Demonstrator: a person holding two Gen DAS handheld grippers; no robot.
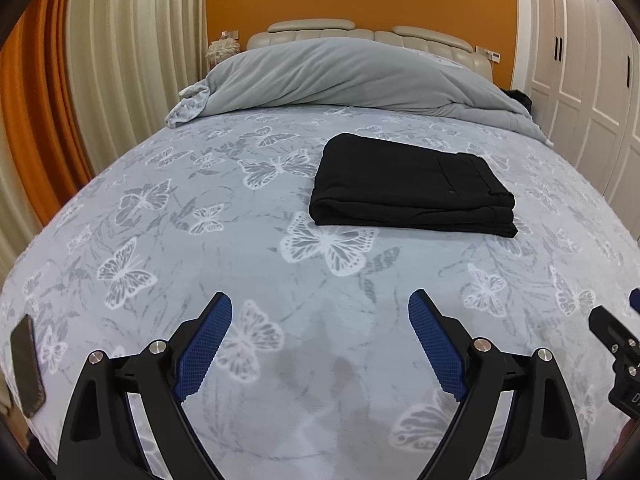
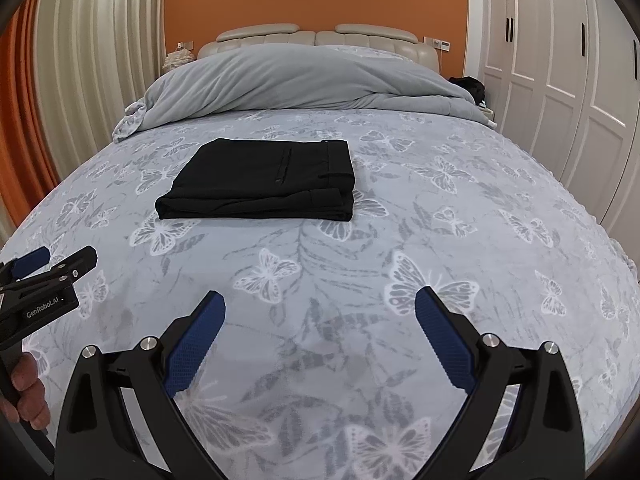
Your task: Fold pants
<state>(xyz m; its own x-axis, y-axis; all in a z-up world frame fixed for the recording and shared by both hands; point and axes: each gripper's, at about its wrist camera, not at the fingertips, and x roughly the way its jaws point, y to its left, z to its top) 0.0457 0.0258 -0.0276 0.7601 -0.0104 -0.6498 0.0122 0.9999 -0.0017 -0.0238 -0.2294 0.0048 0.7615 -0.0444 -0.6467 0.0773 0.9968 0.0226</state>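
Since pants (image 2: 260, 180) lie folded flat on bed (image 2: 460, 248), I hold left gripper (image 1: 320, 312) and right gripper (image 2: 320, 308) spread, empty, well clear; folding looks finished.

The left gripper (image 1: 320, 312) and the right gripper (image 2: 320, 310) both hover side by side, jaws spread wide, blue pads (image 1: 204, 350) gripping nothing.

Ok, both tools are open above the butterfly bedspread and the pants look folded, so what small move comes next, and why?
Probably just draw both tools back and stop. The black fabric pants already lie in a compact rectangular stack on the grey butterfly-print bedspread, edges roughly aligned, and the left tool and right tool are open, holding nothing, well short of the stack.
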